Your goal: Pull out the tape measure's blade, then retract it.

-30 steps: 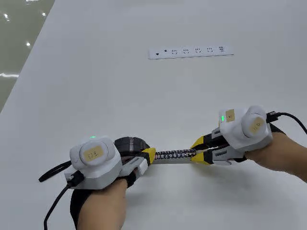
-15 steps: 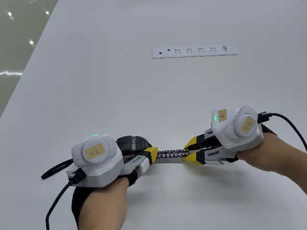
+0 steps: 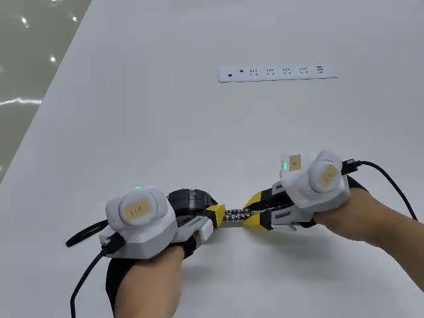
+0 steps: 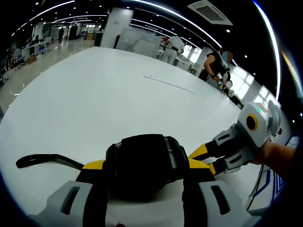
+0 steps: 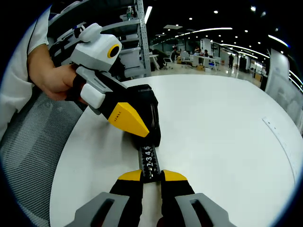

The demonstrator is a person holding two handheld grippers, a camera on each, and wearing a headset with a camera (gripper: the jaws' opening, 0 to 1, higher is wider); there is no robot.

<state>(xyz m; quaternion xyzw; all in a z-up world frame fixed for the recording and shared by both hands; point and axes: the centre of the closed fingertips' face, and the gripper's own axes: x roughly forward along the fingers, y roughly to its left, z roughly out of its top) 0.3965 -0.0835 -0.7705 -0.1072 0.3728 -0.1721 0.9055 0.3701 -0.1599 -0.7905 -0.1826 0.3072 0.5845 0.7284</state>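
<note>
- The tape measure [image 3: 192,201] lies on the near part of the white surface [image 3: 165,112], in front of the person. Its black case sits between the jaws of the left tongs [image 4: 144,165], which are closed against it from both sides.
- The blade [image 5: 147,163] comes out of the case toward the right tongs [image 5: 151,177]. Only a short piece is free between them, with the numbers 2 to 5 readable in the right gripper view.
- The right tongs are closed narrow on the blade and pinch it flat between the yellow tips.
- Compared with one second ago, the free piece of blade is clearly shorter, and the right tongs stand much nearer to the case.
- From this I judge that the pulling out is already done and the retracting is almost finished. The last piece should go in slowly, so the blade does not snap into the case.
- A power strip [image 3: 278,71] lies far back on the surface, well apart from the work.
</note>
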